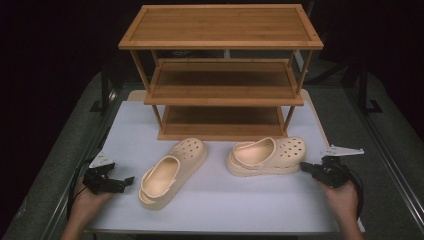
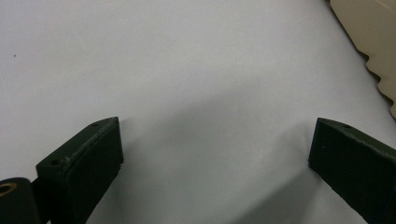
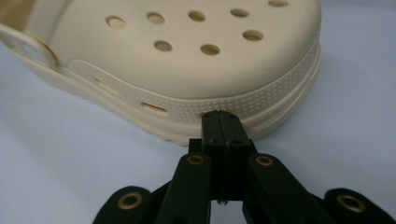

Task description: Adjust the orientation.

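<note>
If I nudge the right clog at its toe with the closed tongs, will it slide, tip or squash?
The right clog will probably slide or pivot rather than tip: its wide sole sits flat on the smooth table. It looks like a light moulded foam piece full of holes, so it may give slightly. The shut right tongs meet its dimpled sole edge, which should limit slipping.

The two clogs, the left clog [image 1: 172,171] and the right clog [image 1: 266,155], are cream with round holes. The shelf [image 1: 221,70] is brown wood, the table [image 1: 220,200] white, the grippers' jaws black.
</note>
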Motion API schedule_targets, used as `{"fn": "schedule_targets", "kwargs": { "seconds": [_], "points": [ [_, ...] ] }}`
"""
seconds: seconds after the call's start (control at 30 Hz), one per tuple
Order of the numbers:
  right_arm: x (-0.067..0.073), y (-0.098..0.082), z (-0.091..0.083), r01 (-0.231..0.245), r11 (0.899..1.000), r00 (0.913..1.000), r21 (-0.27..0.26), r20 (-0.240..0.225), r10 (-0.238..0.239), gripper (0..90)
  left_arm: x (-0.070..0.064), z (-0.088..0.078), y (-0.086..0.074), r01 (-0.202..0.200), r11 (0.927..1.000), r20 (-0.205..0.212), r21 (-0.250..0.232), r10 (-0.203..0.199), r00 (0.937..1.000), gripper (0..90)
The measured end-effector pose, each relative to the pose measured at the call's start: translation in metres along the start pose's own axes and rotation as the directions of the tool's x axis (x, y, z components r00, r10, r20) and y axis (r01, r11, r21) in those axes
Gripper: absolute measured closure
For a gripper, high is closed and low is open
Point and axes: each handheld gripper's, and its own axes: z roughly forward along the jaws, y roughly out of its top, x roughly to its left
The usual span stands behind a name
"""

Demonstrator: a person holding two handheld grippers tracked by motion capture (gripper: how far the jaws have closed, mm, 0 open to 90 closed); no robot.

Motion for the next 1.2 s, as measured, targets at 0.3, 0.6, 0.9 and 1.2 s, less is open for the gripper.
{"fn": "schedule_targets", "kwargs": {
  "seconds": [0.3, 0.6, 0.9, 1.2],
  "points": [
    [0.024, 0.021, -0.02, 0.028, 0.995, 0.9963, -0.097, -0.078, -0.035, 78.2, 0.0, 0.0, 0.0, 0.0, 1.0, 0.0, 0.0, 0.0, 1.0, 2.4],
    [0.076, 0.064, 0.008, 0.123, 0.985, 0.9694, -0.123, -0.197, -0.146, 76.6, 0.0, 0.0, 0.0, 0.0, 1.0, 0.0, 0.0, 0.0, 1.0, 2.4],
    [0.12, 0.095, 0.051, 0.182, 0.977, 0.9372, -0.106, -0.282, -0.206, 76.2, 0.0, 0.0, 0.0, 0.001, 1.0, 0.001, -0.001, -0.001, 1.0, 2.4],
    [0.14, 0.1, 0.081, 0.213, 0.976, 0.9431, -0.044, -0.252, -0.217, 74.5, 0.0, 0.0, 0.0, 0.002, 1.0, 0.001, 0.0, -0.002, 1.0, 2.4]
  ]
}}
